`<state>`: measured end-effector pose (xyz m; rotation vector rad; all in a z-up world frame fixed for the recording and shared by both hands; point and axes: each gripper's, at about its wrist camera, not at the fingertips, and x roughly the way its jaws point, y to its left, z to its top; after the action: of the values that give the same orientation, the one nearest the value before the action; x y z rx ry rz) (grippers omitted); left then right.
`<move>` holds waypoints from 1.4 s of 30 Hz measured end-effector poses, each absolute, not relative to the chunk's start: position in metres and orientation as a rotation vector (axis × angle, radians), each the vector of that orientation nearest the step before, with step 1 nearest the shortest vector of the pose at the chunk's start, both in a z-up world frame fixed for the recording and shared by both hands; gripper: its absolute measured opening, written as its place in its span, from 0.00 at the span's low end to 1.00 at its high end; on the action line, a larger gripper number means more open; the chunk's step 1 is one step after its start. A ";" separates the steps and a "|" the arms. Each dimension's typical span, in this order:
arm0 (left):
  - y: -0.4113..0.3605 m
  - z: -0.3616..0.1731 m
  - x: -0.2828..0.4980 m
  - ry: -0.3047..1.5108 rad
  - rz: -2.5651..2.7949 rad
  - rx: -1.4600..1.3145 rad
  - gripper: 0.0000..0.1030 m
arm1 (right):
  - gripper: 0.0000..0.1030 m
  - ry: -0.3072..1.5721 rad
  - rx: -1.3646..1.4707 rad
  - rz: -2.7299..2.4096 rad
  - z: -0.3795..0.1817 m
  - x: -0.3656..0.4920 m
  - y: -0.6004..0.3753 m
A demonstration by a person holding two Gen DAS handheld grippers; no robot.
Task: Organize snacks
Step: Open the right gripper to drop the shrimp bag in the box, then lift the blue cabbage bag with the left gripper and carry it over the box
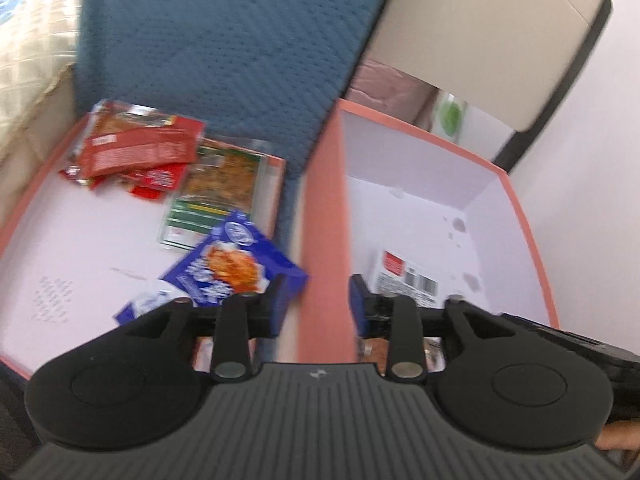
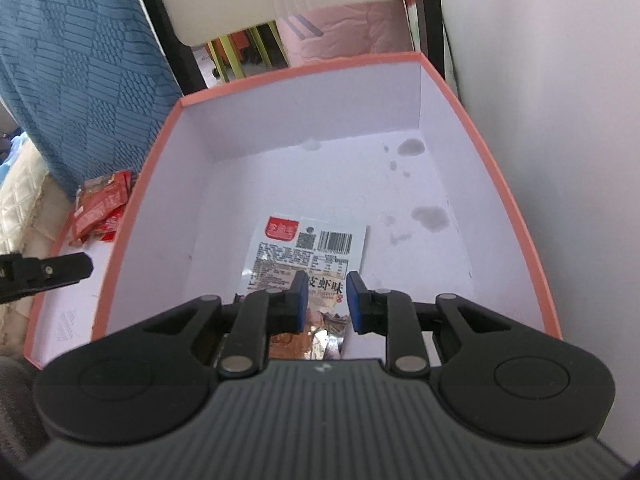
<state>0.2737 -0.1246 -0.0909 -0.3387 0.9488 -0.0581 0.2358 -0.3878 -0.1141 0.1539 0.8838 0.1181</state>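
I am holding my left hand-held gripper wide open and empty over the wall between the shallow lid, which is holding the blue packet, and the deep box. My right hand-held gripper is hovering partly open and empty above the white snack packet lying on the box floor.

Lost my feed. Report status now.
Left gripper open, over the box wall. Right gripper open above the white snack packet in the deep box. Nothing blocking.

I see two pink-rimmed boxes side by side on a surface I can't identify: the shallow lid and the deeper box.
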 end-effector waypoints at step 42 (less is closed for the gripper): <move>-0.090 -0.232 0.275 1.048 0.032 -0.007 0.59 | 0.58 0.943 0.052 0.138 -0.114 0.223 -0.360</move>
<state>0.2745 -0.0898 -0.2324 -0.0074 1.0482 0.0316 0.2227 -0.3605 -0.1138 0.0523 0.9427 0.1380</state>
